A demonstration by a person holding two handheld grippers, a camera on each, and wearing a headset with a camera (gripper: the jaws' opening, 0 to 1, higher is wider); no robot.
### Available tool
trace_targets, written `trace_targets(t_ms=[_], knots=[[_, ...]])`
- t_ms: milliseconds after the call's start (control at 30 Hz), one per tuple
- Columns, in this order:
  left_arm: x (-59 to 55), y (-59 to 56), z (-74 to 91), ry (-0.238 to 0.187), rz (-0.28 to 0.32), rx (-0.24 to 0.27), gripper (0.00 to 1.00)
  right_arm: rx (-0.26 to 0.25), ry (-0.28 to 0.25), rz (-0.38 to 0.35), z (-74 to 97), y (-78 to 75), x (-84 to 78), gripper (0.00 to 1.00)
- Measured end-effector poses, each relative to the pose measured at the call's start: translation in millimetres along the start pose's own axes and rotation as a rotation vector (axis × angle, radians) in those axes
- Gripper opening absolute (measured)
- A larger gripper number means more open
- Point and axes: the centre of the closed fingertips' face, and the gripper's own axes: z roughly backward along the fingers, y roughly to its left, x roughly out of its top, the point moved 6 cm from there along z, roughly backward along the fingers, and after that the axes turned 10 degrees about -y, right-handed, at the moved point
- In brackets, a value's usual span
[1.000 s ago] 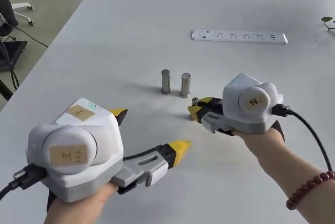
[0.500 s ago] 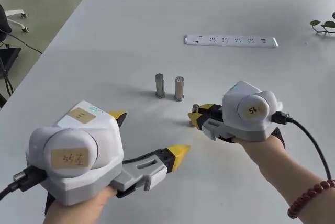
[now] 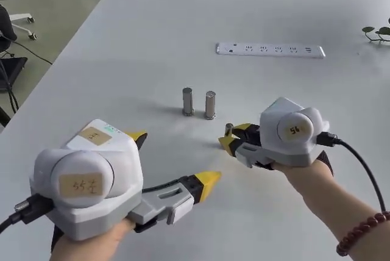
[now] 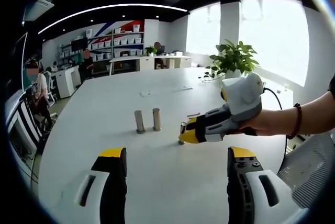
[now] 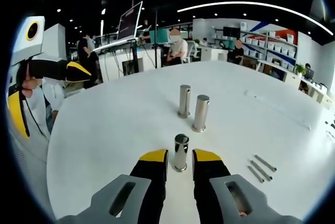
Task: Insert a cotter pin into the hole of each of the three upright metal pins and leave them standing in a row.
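Two grippers work a white table (image 3: 140,47). The right gripper (image 5: 180,157) has its jaws drawn narrow on either side of the third pin (image 5: 181,148), which stands upright on the table between the yellow tips. Whether they pinch it cannot be told, as a sliver of gap seems to show on one side. The left gripper (image 4: 177,156) hovers low over the table with its jaws wide apart and nothing between them.

Just beyond the third pin stand the other two pins (image 5: 201,113), upright and close together. Three cotter pins (image 5: 260,167) lie loose on the table to the right of the right gripper, and none looks fitted (the holes are too small to make out). A power strip (image 3: 270,49) lies farther back.

The main risk is likely a topple. The third pin is tall on a small foot, so an uneven squeeze or a tilted lift could tip it. With the other two pins so near, it could take them down too and break the row. Its smooth round side may also turn in the jaws and swing the hole away from the approach. The cotter pins are thin and lie flat, so they may skid from a closing gripper. They also lie on the right gripper's far side, so a reach by the left gripper could jostle the held pin.
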Motion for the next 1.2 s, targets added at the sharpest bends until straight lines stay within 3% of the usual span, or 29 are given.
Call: trace_targets(t_ms=[300,600,1000,1200], knots=[[1.8,-1.0,0.2,0.002,-0.015,0.000,0.78,-0.001,0.018,0.004,14.1,-10.7,-1.2,0.17],[3.6,-1.3,1.0,0.003,-0.026,0.003,0.78,-0.041,0.042,-0.006,30.7,-30.9,-2.8,0.18],[3.2,-2.1,1.0,0.008,-0.031,0.001,0.78,-0.085,0.159,0.011,46.2,-66.5,-12.7,0.19],[3.2,-0.3,0.8,0.002,-0.023,0.005,0.78,-0.114,0.204,-0.020,47.0,-81.9,-14.5,0.17]])
